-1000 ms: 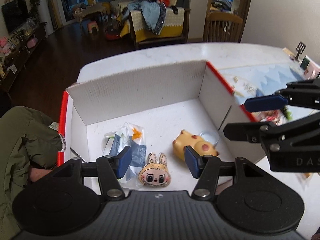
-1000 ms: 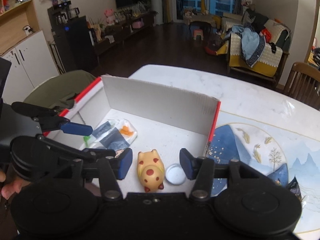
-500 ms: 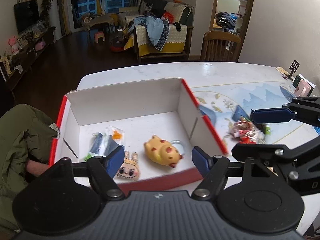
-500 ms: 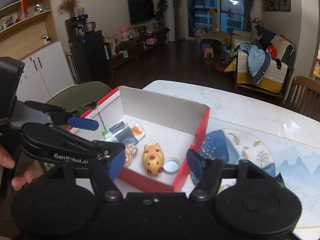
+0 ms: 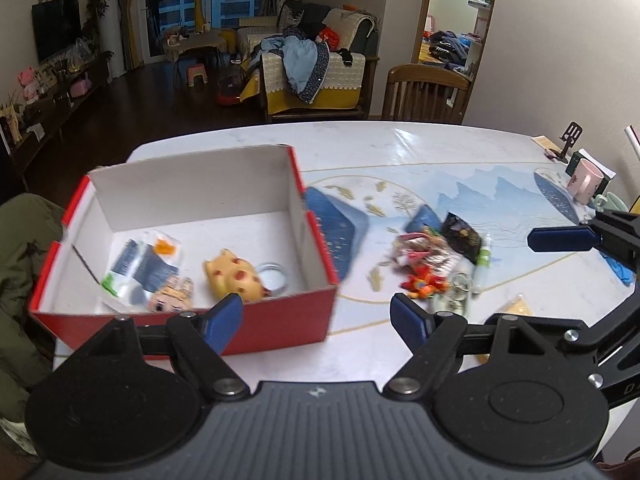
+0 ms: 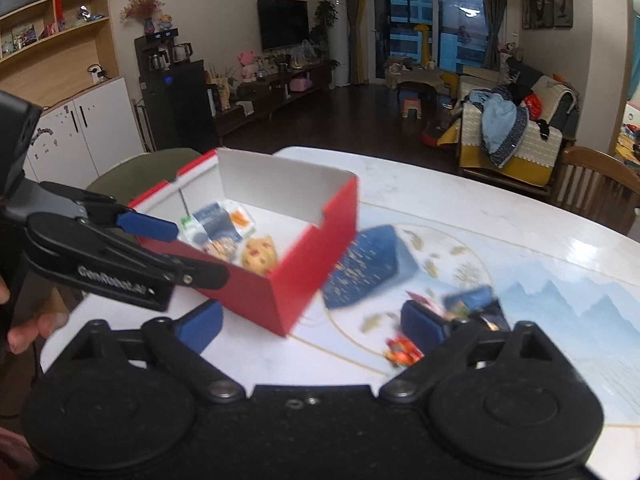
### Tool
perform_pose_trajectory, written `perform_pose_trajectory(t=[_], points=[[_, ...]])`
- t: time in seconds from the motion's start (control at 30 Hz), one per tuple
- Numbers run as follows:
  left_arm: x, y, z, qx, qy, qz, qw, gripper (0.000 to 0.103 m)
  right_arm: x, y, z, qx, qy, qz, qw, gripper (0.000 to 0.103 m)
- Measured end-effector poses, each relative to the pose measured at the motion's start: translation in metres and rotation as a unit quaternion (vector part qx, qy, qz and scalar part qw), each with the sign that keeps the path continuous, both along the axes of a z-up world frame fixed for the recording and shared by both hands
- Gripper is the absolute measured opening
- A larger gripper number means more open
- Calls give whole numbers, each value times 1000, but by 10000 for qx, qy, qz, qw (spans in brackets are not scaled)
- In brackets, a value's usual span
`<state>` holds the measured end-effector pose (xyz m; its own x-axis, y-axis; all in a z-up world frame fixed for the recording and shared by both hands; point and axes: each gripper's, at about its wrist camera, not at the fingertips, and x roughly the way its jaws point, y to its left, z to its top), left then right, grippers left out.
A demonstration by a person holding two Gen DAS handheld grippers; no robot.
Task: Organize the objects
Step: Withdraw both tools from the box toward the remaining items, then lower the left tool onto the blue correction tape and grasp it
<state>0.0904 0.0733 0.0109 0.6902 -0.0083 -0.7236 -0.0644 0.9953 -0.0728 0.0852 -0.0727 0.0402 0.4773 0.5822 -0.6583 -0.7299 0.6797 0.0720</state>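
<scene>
Both jaws are opening with nothing between them: the left hand-held gripper hangs just short of the red box, the right hand-held gripper beside it. Ahead-right of the left hand-held gripper, the jumbled small trinkets lie loose on the worktop. The likely risk is wide jaws scattering the pile or pinching two pieces at once.

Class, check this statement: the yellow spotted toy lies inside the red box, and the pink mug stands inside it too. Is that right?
Not quite. The yellow spotted toy does lie inside the red box, but the pink mug stands on the table at its far right edge, well away from the box. The left wrist view shows this.
</scene>
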Motion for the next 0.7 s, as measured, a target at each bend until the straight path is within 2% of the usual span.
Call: perform_pose_trajectory(t=[0.1, 0.3, 0.43, 0.7], points=[[0, -15, -3, -126, 8, 12, 9999, 86, 1, -20, -7, -83, -42, -70, 9999, 100], [6, -41, -10, -264, 24, -19, 9996, 89, 4, -56, -20, -245, -95, -202, 9995, 102], [13, -57, -16, -285, 4, -75, 9996, 102, 7, -77, -31, -361, -48, -301, 9989, 102], [31, -88, -36, -503, 52, -351, 9981, 103, 12, -108, -59, -604, 129, -444, 9971, 102]])
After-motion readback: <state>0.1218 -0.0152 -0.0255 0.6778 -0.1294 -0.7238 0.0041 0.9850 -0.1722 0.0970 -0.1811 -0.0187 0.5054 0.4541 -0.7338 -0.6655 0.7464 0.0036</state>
